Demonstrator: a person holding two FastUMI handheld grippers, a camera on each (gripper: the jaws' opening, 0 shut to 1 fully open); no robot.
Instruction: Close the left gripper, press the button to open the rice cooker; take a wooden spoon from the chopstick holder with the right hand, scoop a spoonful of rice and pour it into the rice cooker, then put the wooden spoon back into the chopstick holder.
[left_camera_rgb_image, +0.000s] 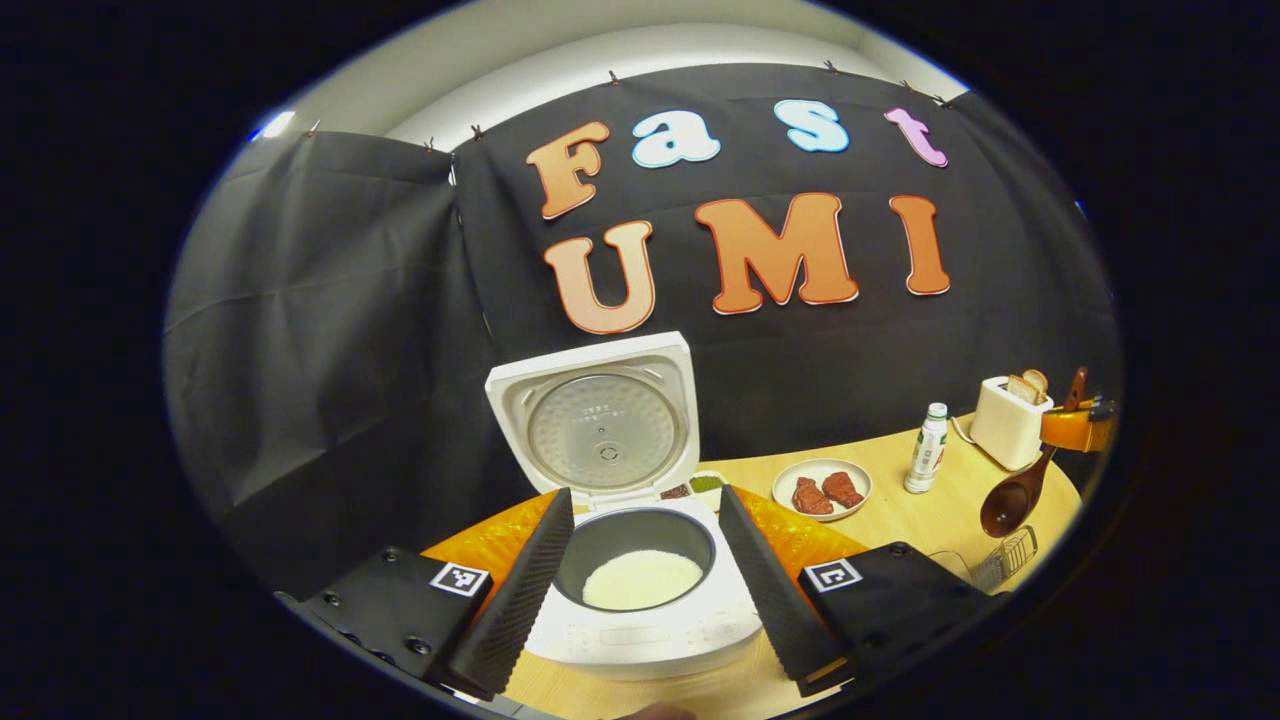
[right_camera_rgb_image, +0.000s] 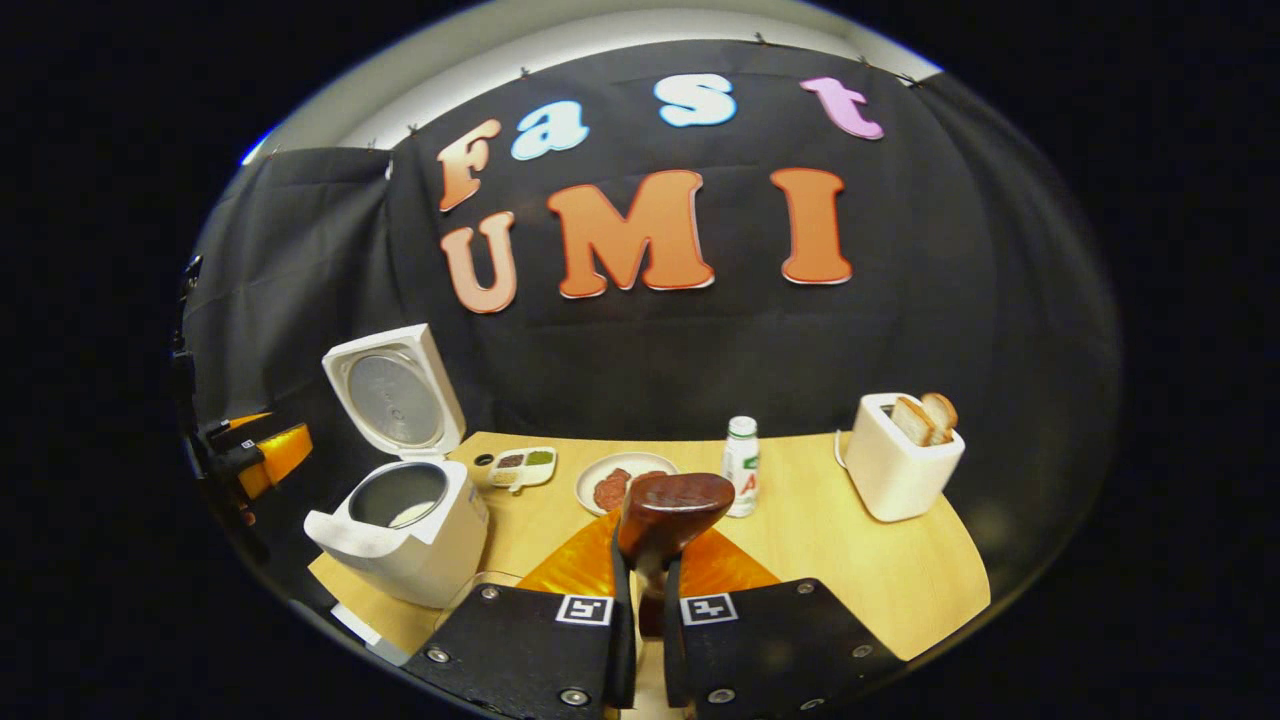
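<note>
Holding the wooden spoon (right_camera_rgb_image: 672, 512) clamped by its handle, right gripper (right_camera_rgb_image: 640, 590) hovers w/ bowl up; rice cooker (left_camera_rgb_image: 640, 590) sits lid-up, rice inside, betw. the spread fingers of left gripper (left_camera_rgb_image: 645, 585). Prob. return step: next needs spoon lowered into chopstick holder (left_camera_rgb_image: 1008, 556).

A light wooden table (right_camera_rgb_image: 860, 570) carries several items. A white toaster (right_camera_rgb_image: 900, 470) stands toward the right with two slices of bread (right_camera_rgb_image: 925, 415) sticking up from its slots. A small white bottle (right_camera_rgb_image: 741, 467) with a green-and-red label stands upright near the middle. Just beside it lies a white plate (left_camera_rgb_image: 822, 488) holding two reddish-brown pieces of meat (left_camera_rgb_image: 826, 493). Farther left sits a small white divided dish (right_camera_rgb_image: 522, 466) with dark and green fillings. Black cloth hangs behind the table.
</note>
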